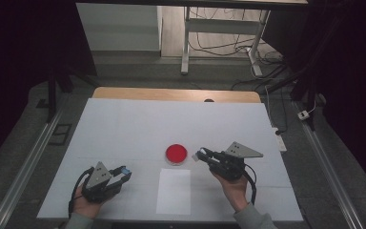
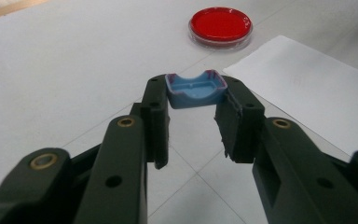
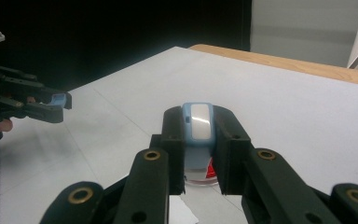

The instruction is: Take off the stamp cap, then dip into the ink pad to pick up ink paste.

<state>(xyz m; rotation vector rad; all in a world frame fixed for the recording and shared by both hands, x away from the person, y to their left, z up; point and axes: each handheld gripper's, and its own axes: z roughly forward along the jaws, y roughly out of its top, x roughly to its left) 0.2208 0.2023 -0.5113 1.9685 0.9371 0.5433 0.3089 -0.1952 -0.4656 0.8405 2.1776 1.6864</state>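
A lab recording bay: dark curtains (image 1: 19,57) hang left and right, metal floor rails (image 1: 24,162) flank the white-covered table (image 1: 124,124), and cables (image 1: 224,45) tangle beyond its far edge.

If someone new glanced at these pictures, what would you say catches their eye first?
Most likely the red dish near the middle of the white table, just beyond a sheet of paper. Next, each gripper holds something pale blue: the left gripper a small curved blue cap, the right gripper a blue-and-white device.
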